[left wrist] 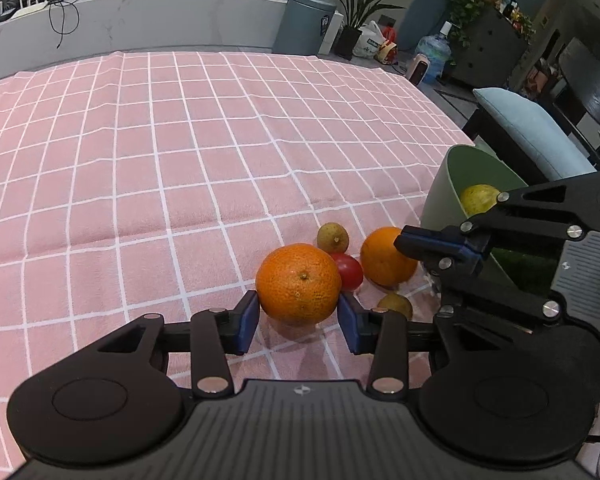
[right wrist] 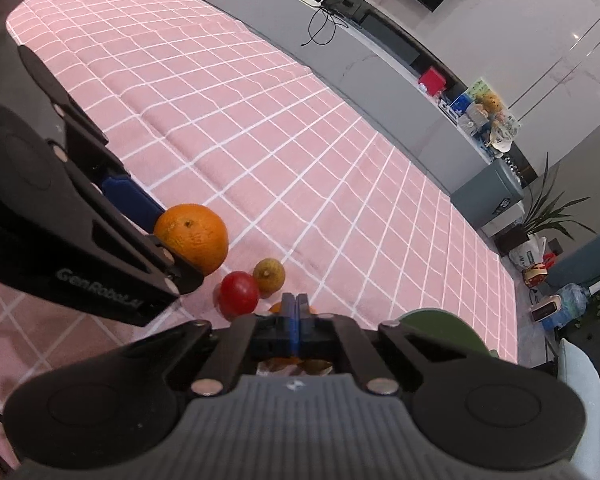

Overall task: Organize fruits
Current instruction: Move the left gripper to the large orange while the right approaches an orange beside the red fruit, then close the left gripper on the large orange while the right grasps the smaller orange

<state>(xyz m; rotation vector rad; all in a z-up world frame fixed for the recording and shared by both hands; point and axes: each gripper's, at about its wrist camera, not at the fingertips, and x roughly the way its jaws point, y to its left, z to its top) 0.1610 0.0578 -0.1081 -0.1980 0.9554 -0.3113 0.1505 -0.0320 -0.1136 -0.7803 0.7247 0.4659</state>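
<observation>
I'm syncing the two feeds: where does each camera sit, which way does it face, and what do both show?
Left wrist: on the left gripper, looking along its fingers at the orange between them; the right gripper and the bowl show at right.
Right wrist: on the right gripper, jaws together, facing across the cloth; the left gripper shows at left.
Shared: orange, tomato, cloth.

The only wording I can make out reads "GenRoboAI", in pale raised letters along the black side arm of the left gripper [right wrist: 140, 216], seen from the right wrist view. The grey bin [left wrist: 306, 24] by the far wall carries a small white mark on a dark patch, too small to read. The packets on the back counter [left wrist: 140, 12] are blurred.
</observation>
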